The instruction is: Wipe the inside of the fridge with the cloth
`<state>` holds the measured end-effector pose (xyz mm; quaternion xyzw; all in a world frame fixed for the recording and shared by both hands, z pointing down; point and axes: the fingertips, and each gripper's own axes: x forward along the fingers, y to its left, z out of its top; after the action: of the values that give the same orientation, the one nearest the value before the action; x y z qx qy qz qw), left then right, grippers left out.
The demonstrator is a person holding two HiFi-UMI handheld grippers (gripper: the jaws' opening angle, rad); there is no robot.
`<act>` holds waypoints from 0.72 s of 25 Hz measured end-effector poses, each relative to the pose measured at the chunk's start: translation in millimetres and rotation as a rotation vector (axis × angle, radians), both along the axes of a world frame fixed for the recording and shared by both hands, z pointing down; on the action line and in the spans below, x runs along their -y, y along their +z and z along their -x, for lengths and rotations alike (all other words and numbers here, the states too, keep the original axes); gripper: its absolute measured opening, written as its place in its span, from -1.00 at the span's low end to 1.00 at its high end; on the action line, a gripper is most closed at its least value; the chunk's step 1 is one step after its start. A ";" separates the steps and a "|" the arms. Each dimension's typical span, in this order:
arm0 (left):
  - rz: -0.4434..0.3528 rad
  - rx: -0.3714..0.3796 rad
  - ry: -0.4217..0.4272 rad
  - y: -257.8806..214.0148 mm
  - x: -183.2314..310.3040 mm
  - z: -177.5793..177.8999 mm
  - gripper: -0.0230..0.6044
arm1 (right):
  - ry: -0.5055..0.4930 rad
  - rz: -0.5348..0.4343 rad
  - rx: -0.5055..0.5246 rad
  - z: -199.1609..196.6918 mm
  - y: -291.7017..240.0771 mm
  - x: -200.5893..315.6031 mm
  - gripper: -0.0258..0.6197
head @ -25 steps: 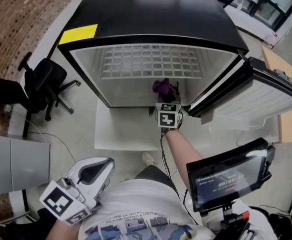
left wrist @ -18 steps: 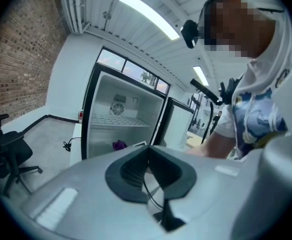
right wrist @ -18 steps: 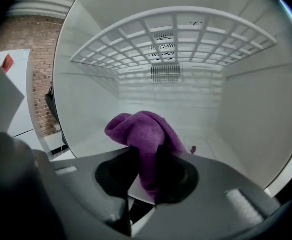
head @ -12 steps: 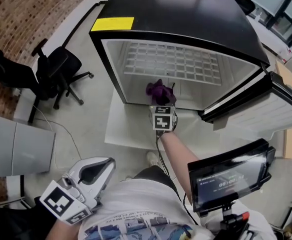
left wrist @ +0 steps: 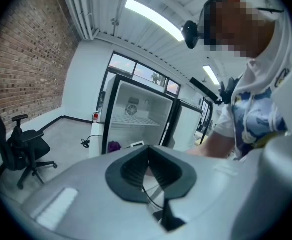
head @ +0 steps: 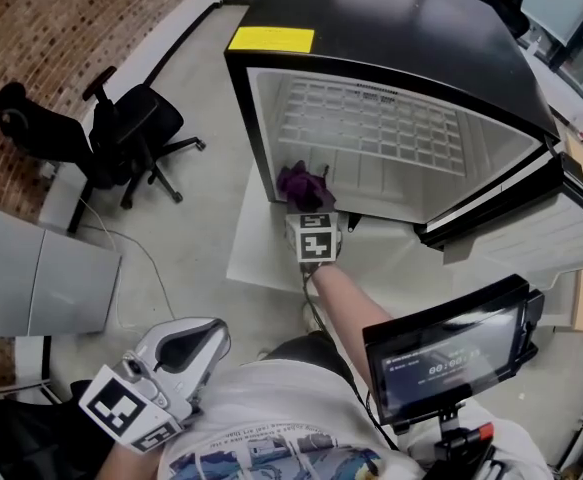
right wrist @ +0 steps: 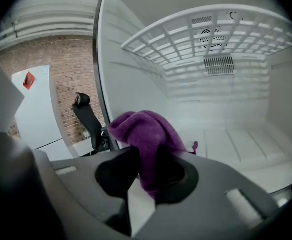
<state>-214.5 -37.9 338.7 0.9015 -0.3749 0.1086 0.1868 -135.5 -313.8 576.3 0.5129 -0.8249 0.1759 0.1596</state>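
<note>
The black fridge (head: 391, 28) stands open, its white inside (head: 391, 168) crossed by a wire shelf (head: 371, 118). My right gripper (head: 306, 198) is shut on the purple cloth (head: 302, 183) at the lower left front corner of the opening. In the right gripper view the cloth (right wrist: 146, 134) bulges out of the right gripper (right wrist: 148, 176), close to the fridge's left wall (right wrist: 125, 84) and under the wire shelf (right wrist: 211, 34). My left gripper (head: 209, 336) hangs by my hip, far from the fridge, shut with nothing in it. From the left gripper (left wrist: 147, 171) the fridge (left wrist: 135, 116) shows far off.
The fridge door (head: 531, 228) swings out to the right. A white mat (head: 261, 253) lies under the fridge front. A black office chair (head: 121, 128) stands left, by a brick wall. A grey cabinet (head: 41, 278) is at near left. A screen (head: 441, 353) sits at my right hip.
My right gripper has carried the cloth leftward along the fridge's lower front, from the middle to the left corner. The left gripper has not moved.
</note>
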 end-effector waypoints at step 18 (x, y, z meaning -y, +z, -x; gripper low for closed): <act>-0.010 -0.035 0.096 -0.5 -4.6 -8.7 -0.91 | 0.013 -0.051 0.047 -31.9 -32.8 -24.4 -0.67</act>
<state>-205.8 -33.2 338.2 0.9213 -0.3283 0.0996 0.1833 -103.6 -289.4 543.5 0.5178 -0.8294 0.1679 0.1257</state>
